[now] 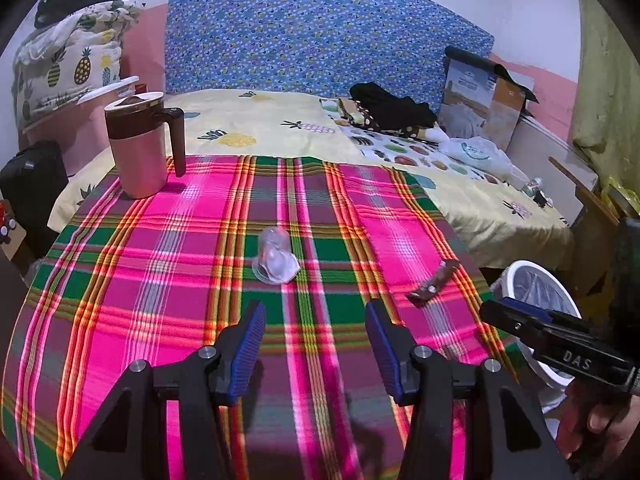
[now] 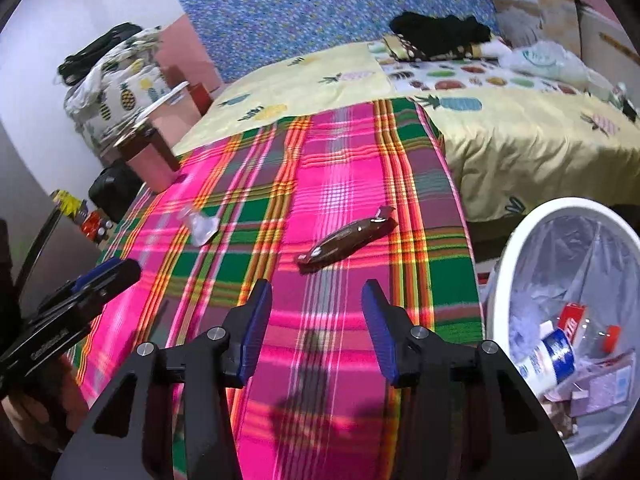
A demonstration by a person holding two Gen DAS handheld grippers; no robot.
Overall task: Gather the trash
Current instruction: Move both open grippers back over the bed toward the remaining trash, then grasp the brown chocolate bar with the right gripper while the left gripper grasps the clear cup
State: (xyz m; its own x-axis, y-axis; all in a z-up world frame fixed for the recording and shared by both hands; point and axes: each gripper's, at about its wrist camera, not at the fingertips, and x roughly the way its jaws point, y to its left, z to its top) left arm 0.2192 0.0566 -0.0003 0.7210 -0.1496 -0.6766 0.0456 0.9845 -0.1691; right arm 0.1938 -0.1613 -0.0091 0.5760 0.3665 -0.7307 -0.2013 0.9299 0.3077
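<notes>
On the pink-and-green plaid cloth point(image 1: 168, 272), a crumpled clear plastic cup point(image 1: 274, 256) lies centre, a brown foil wrapper point(image 2: 346, 238) right, nearer the white lined bin point(image 2: 520, 248). Both likely light, flimsy, slippery; pinch mid-body. Left gripper point(image 1: 316, 346) and right gripper point(image 2: 316, 330) stand apart, empty.

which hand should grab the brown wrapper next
Right. The brown wrapper lies just ahead of the right tongs, open and empty, beside the bin. The left tongs face the clear cup.
</notes>
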